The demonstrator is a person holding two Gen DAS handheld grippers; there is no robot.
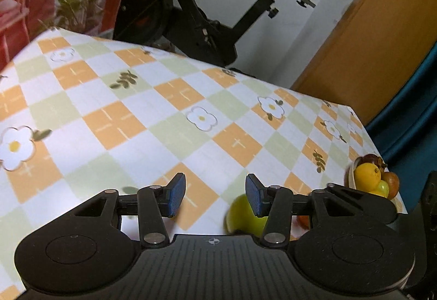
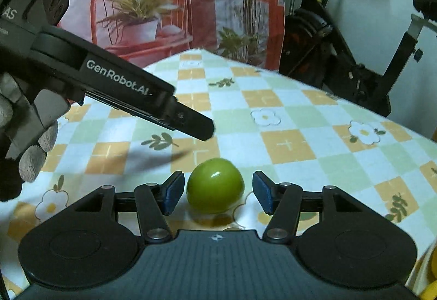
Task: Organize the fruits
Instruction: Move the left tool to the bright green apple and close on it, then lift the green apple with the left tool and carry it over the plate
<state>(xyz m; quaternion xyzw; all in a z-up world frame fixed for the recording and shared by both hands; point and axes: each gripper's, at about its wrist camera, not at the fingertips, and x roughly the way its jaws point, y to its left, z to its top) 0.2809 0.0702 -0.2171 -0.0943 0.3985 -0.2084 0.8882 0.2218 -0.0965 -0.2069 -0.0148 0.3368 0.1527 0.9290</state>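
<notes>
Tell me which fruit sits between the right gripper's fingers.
The green fruit, alone on the tablecloth between the open right hand-held gripper. The others lie in the bowl.

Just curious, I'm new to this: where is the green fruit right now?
In the right wrist view the green fruit sits on the checkered tablecloth, between the open jaws of the right gripper, untouched.

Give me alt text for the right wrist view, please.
A green fruit sits on the checkered floral tablecloth between the open blue-padded fingers of the right gripper, not yet gripped. The left gripper reaches in from the upper left, above the cloth. An exercise bike stands behind the table.
</notes>
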